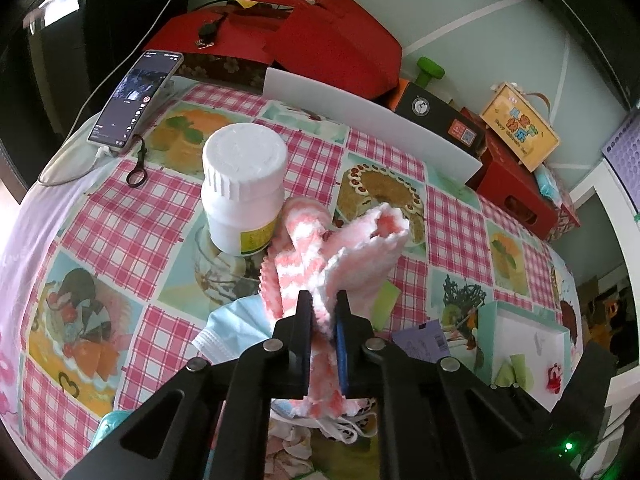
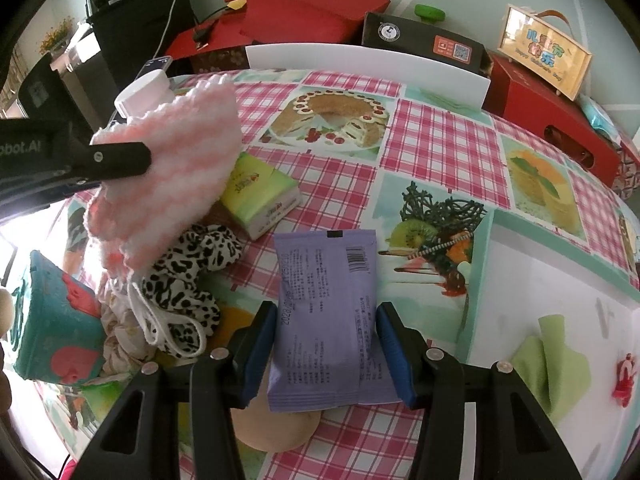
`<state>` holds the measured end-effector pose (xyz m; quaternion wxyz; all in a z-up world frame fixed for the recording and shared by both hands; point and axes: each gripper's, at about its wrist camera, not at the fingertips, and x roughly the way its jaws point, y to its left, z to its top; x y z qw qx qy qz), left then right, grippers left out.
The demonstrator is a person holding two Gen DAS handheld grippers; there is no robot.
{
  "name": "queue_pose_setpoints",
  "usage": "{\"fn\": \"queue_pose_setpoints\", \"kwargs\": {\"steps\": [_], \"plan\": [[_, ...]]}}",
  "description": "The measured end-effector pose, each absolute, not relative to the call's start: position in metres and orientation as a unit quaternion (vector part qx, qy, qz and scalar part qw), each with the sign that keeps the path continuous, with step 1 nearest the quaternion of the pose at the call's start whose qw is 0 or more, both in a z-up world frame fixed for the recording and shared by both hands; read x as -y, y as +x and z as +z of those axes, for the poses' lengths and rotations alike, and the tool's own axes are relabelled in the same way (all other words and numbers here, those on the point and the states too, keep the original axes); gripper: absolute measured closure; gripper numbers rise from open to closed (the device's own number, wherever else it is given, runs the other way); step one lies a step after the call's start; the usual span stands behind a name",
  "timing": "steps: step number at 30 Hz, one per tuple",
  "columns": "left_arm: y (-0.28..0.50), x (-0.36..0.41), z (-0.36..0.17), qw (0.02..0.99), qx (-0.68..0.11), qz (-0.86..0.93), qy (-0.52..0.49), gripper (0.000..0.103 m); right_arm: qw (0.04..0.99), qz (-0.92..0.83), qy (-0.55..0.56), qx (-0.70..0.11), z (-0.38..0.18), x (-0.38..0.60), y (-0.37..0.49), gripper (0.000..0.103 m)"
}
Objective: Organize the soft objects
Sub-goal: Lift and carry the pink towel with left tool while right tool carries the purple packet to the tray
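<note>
My left gripper (image 1: 323, 312) is shut on a pink-and-white fluffy sock (image 1: 352, 248) and holds it above the checked tablecloth. The same sock (image 2: 172, 160) shows in the right wrist view at the upper left, with the left gripper (image 2: 150, 158) clamped on it. My right gripper (image 2: 326, 332) is open, its fingers on either side of a purple flat packet (image 2: 326, 312). A leopard-print scrunchie (image 2: 192, 276) and white mask straps (image 2: 160, 328) lie below the sock. A blue face mask (image 1: 232, 328) lies under the left gripper.
A white pill bottle (image 1: 242, 184) stands left of the sock. A green tissue pack (image 2: 260, 196), a teal cup (image 2: 52, 328) and a white box with teal rim (image 2: 560, 280) holding green cloth are nearby. Phone (image 1: 136, 100) far left; red boxes (image 1: 320, 40) and white board (image 1: 372, 120) behind.
</note>
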<state>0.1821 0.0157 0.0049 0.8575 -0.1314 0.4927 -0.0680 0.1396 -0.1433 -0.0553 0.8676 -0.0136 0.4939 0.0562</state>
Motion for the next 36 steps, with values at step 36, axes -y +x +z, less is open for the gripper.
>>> {"fn": "queue_pose_setpoints", "kwargs": {"steps": [36], "plan": [[0.143, -0.017, 0.094, 0.911, -0.352, -0.136, -0.169, 0.094, 0.913, 0.017, 0.033, -0.407, 0.014, 0.187, 0.119, 0.050]]}}
